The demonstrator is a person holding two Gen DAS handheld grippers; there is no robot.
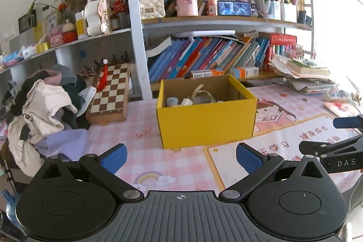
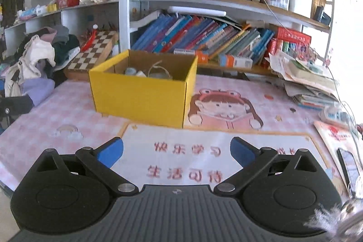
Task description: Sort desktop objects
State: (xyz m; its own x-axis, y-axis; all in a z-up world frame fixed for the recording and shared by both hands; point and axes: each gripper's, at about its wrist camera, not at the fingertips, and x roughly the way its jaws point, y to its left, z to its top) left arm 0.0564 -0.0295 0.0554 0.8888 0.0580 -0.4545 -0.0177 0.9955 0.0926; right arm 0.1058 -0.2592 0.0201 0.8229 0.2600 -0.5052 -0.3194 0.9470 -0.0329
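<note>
A yellow cardboard box (image 1: 207, 121) (image 2: 140, 96) stands on the pink desk mat. Inside it lie a coiled pale cable (image 1: 203, 95) (image 2: 158, 70), a white plug (image 1: 186, 101) and a bluish roll (image 1: 172, 101). My left gripper (image 1: 181, 157) hovers open in front of the box, nothing between its blue pads. My right gripper (image 2: 177, 150) is open too, over the white panel of the mat with red characters, nearer than the box. The right gripper's fingers (image 1: 347, 123) show at the right edge of the left wrist view.
A pile of clothes (image 1: 43, 110) (image 2: 34, 65) and a chessboard case (image 1: 109, 94) (image 2: 93, 51) sit left of the box. Bookshelves (image 1: 204, 60) rise behind. Stacked papers and books (image 2: 304, 78) crowd the right side, with a phone (image 2: 348, 165) near the right edge.
</note>
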